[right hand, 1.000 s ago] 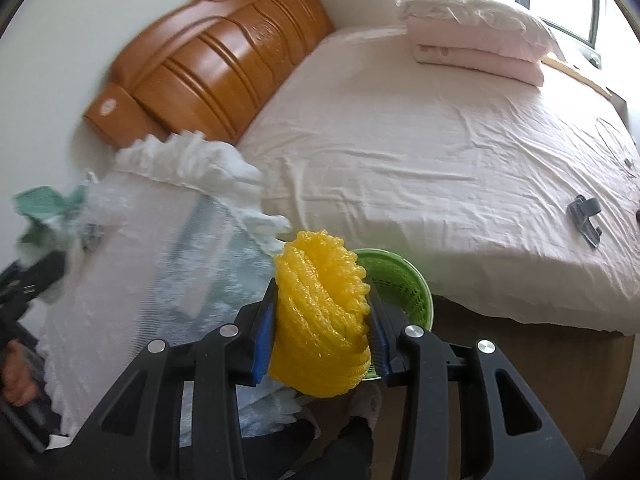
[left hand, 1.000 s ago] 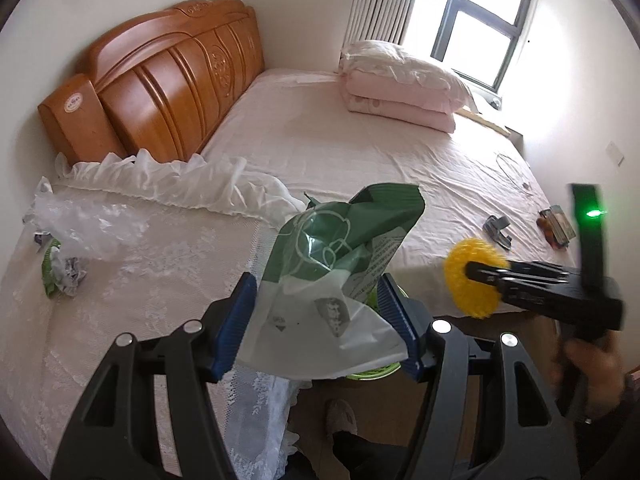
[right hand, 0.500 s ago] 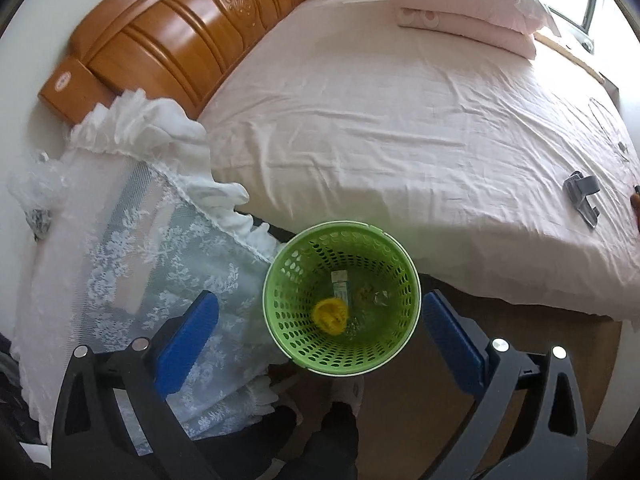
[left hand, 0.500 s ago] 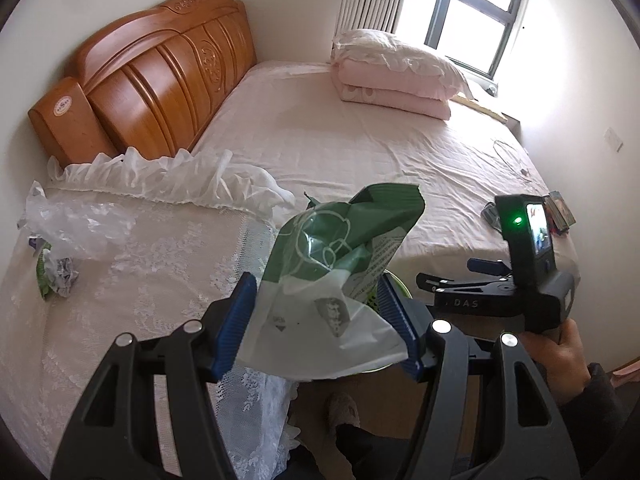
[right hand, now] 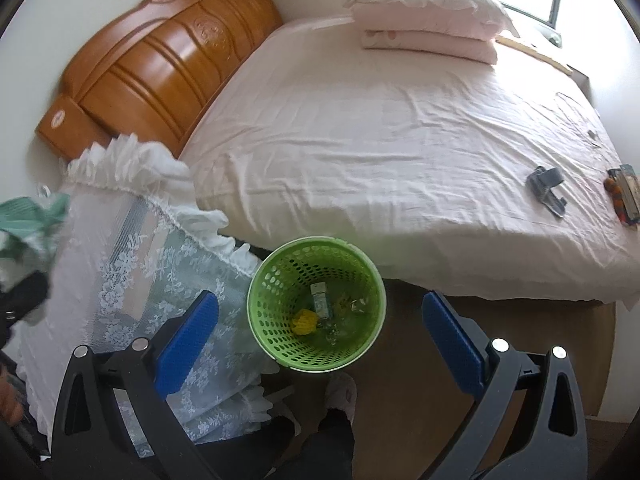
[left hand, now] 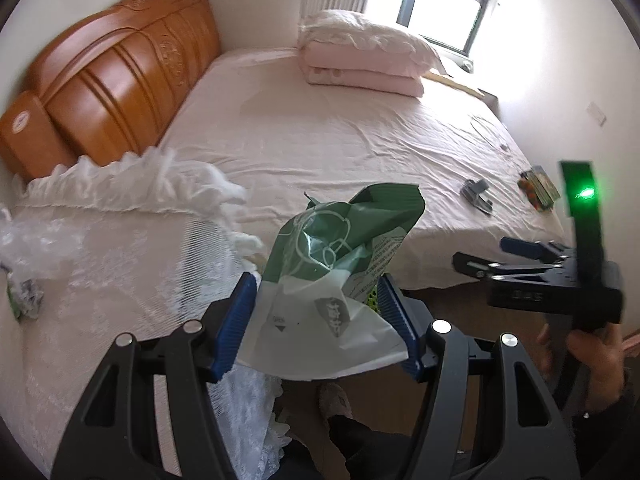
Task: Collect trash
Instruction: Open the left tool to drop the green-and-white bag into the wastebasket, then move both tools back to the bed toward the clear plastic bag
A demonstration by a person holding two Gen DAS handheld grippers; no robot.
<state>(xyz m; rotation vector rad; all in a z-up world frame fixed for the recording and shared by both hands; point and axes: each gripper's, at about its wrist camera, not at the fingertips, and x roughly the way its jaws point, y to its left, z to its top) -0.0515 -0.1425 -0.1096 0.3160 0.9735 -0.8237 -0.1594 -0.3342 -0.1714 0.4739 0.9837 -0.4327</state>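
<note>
A crumpled green-and-white plastic snack bag [left hand: 336,280] is pinched between the blue pads of the left gripper [left hand: 320,320], held up in the air just short of the round green perforated plastic wastebasket [right hand: 316,304], seemingly so it can be carried over the rim and dropped. The basket stands on the wooden floor between the lace-covered side table [right hand: 132,264] and the pink-sheeted bed [right hand: 400,152]; inside it lie a yellow foam net [right hand: 304,322] and a few small scraps. Above the basket the right gripper [right hand: 320,324] hangs with its jaws spread wide and nothing between them, as if clear of its load. On the table beyond the basket, crinkled clear plastic wrap [left hand: 36,240] and a small green wrapper [left hand: 22,298] wait for collection.
</note>
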